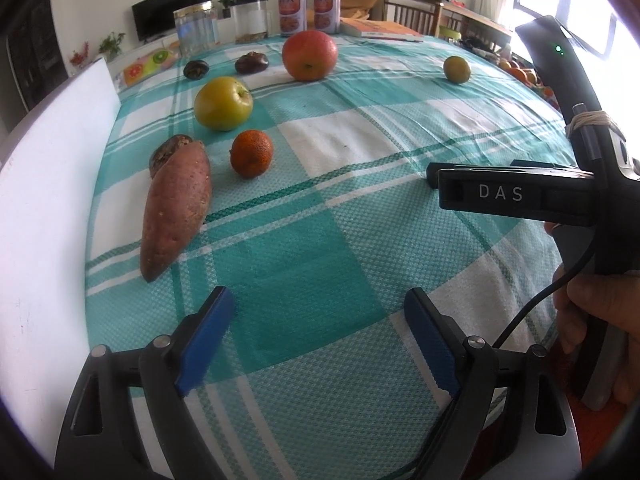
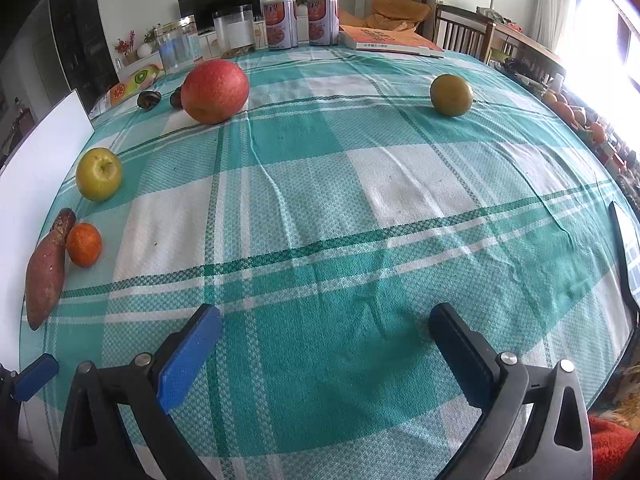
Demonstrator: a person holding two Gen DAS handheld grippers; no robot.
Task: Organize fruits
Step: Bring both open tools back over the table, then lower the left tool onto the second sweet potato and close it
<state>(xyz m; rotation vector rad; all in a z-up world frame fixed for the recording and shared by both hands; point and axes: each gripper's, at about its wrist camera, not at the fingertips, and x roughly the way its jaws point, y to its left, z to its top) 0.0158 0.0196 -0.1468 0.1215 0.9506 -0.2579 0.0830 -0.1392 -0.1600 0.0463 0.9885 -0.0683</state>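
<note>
Through the left wrist camera, my left claw (image 1: 320, 338) hangs wide over the checked tablecloth (image 1: 360, 152), nothing between its blue pads. I take the red apple (image 1: 309, 55) as my landmark, far across the cloth. Nearer me and left of it sits the yellow apple (image 1: 223, 103); nearer again, the tangerine (image 1: 251, 153), just beside the sweet potato (image 1: 176, 206), which lies lengthwise near the cloth's left edge. A white board (image 1: 48, 184) stands along that edge. Left of the red apple lie two dark chestnuts (image 1: 251, 63), apart from each other. Well to the apple's right sits a small green fruit (image 1: 456, 69), alone. Behind the apple, along the far edge, stand two tins (image 1: 292, 13), jars and a book (image 1: 380, 29). My right claw (image 1: 436, 178) reaches in from the right, seen side-on; I cannot tell its opening here. Between the fruit row and that claw the cloth lies bare.

Through the right wrist camera, my right claw (image 2: 325, 332) gapes wide, holding nothing, over bare cloth. The red apple (image 2: 215, 91) stands far and left; the green fruit (image 2: 451, 95) far and right, with a broad bare stretch between them. The yellow apple (image 2: 99, 174), tangerine (image 2: 84, 244) and sweet potato (image 2: 46, 272) line the left edge, nearer me than the red apple. One blue pad (image 2: 36, 376) of my left claw pokes in at the lower left.
</note>
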